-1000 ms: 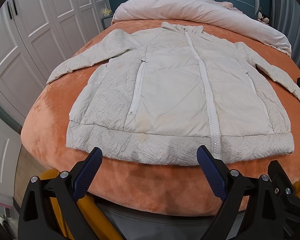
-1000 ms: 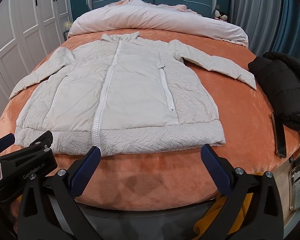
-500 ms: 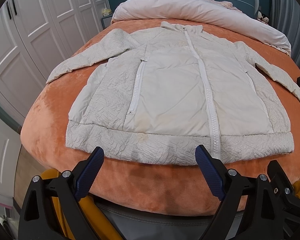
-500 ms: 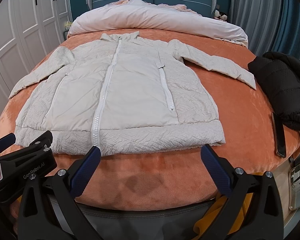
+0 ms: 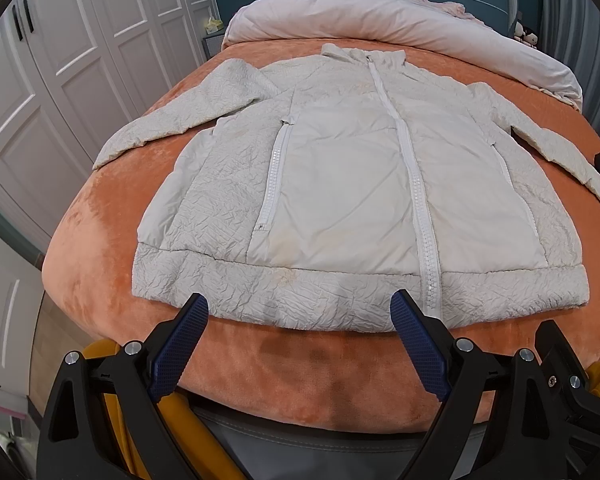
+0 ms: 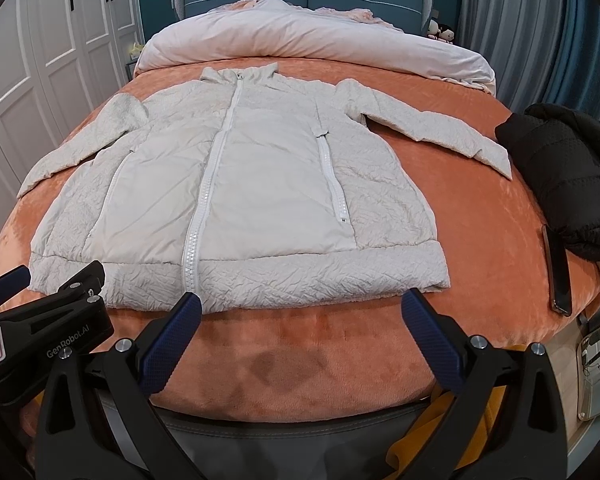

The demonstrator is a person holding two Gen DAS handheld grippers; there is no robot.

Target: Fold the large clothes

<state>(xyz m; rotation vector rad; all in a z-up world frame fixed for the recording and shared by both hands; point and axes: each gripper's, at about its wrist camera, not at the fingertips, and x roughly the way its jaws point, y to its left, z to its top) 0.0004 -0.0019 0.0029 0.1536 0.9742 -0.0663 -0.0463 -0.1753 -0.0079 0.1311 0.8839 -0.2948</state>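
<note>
The bed (image 6: 480, 248), under an orange blanket, carried the pale jacket (image 5: 340, 184) spread flat, zipped, sleeves out, hem towards both grippers. The black coat (image 6: 560, 176) lay right of it, a phone (image 6: 558, 272) close by. The left gripper (image 5: 300, 340) and right gripper (image 6: 300, 336) hovered before the hem, fingers spread wide, holding nothing. The padded fabric might slip or bunch if pinched shallowly. What sat beyond the bed's right edge was possibly a charger, unclear.
</note>
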